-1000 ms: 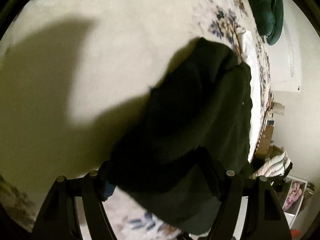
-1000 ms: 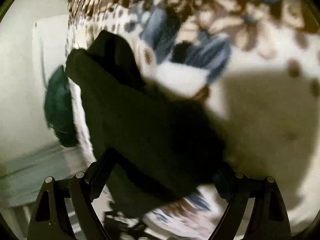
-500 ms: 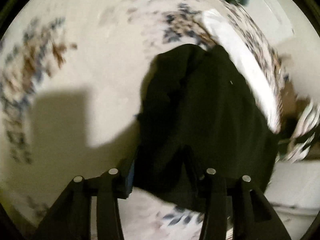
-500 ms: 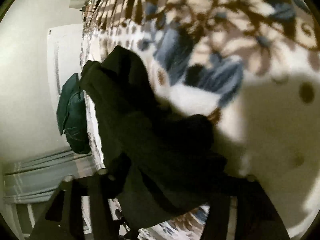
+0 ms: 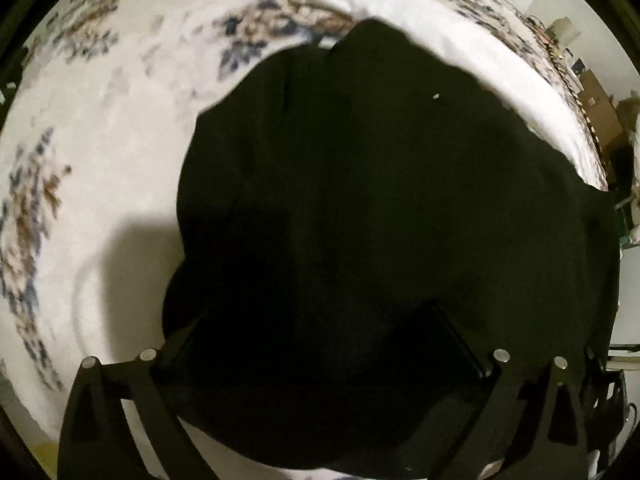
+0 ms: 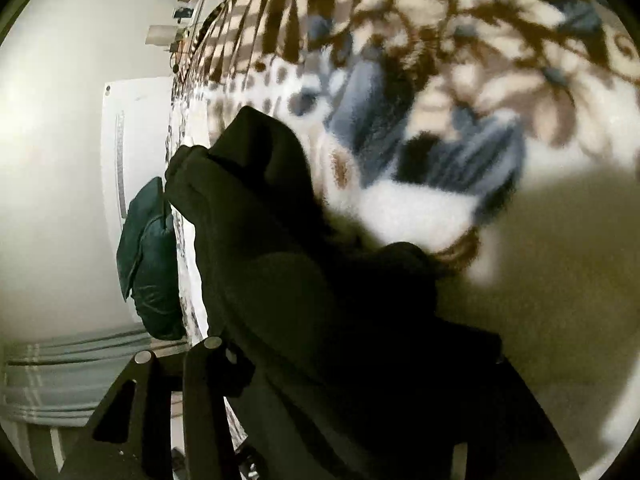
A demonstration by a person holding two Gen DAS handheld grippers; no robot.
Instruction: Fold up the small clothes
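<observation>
left claw (image 5: 320,364): tips buried in the dark garment (image 5: 380,200); whether it pinches cannot be told. the garment drapes over the floral blanket (image 5: 100,120). right claw (image 6: 352,360): likewise hidden under cloth, grip unclear. advice: keep both edges level and taut, then lay the fold flat without dragging the blanket.

Both grippers are matte black plastic. The left gripper (image 5: 320,364) has angular, strut-like fingers (image 5: 108,408) with triangular cut-outs and round silver screw heads along their upper edges. The right gripper (image 6: 352,364) shows the same black fingers (image 6: 160,408), a triangular opening and two silver screws on its visible side.
</observation>
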